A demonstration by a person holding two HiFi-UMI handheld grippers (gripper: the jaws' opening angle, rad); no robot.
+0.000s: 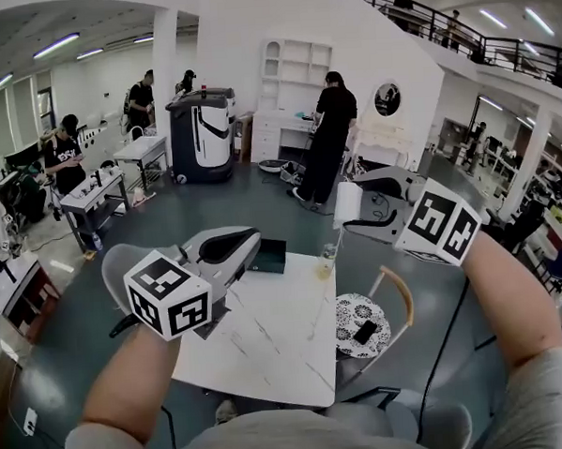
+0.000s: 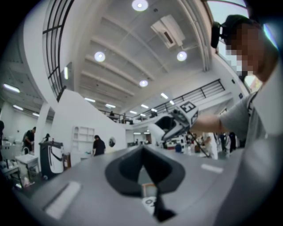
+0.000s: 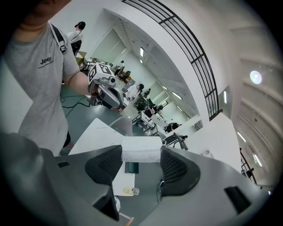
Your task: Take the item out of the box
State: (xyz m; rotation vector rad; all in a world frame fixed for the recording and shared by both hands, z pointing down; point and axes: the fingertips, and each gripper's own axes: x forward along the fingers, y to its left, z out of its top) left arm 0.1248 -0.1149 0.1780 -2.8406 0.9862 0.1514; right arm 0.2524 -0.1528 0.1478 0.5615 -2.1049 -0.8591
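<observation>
The left gripper (image 2: 142,152) is held up over the near left part of the white table (image 1: 269,360), its jaws pressed together with nothing between them. Past it, at the table's far edge, lies the dark box (image 1: 267,256), flat on the tabletop, with a small clear glass (image 1: 325,261) near it at the far right corner. Off the table's right side stands a chair (image 1: 398,295) with a patterned seat, and a dark phone (image 1: 366,332) lies on that seat. Furthest right, the right gripper (image 3: 141,156) is raised in the air beyond the table's edge, clamped on the white item (image 3: 141,149) – a pale block pinched crosswise between the two dark pads, touching both. The item is clear of the box and well apart from it; seen along the right gripper's jaws, the box sits on the table below the item.
</observation>
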